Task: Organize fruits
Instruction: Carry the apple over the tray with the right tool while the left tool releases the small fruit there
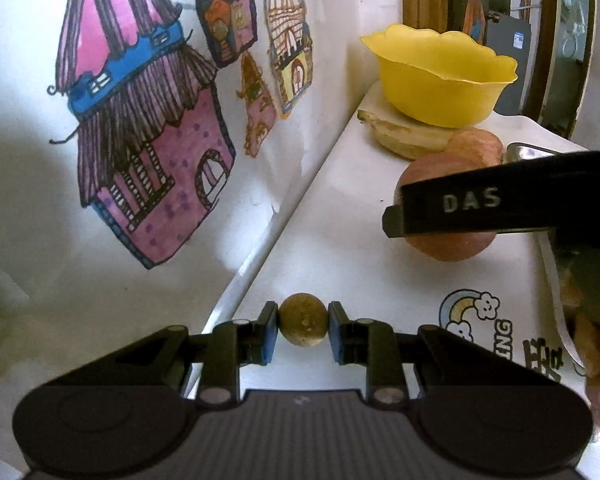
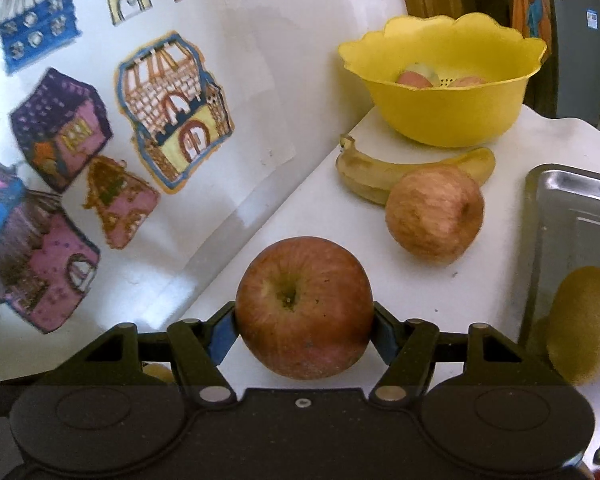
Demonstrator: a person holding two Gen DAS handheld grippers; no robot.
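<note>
The right claw (image 2: 304, 330) grips a red apple (image 2: 304, 308) by its sides, stem hollow facing up, while the left claw (image 1: 303, 326) is closed on a small round brown fruit (image 1: 303, 325) pinched between its blue pads (image 1: 269, 334). Ahead and to the right of both claws a yellow bowl (image 2: 448, 120) sits on the white surface (image 2: 324, 208), a few fruits already visible inside; a banana (image 2: 380, 176) and a second apple (image 2: 434, 216) lie between the claws and the bowl. To do this step well, each fruit should probably be carried high enough to clear the loose apple and the scalloped rim, then released low inside the bowl rather than dropped. A metal tray (image 2: 572, 200) lies to the right.
</note>
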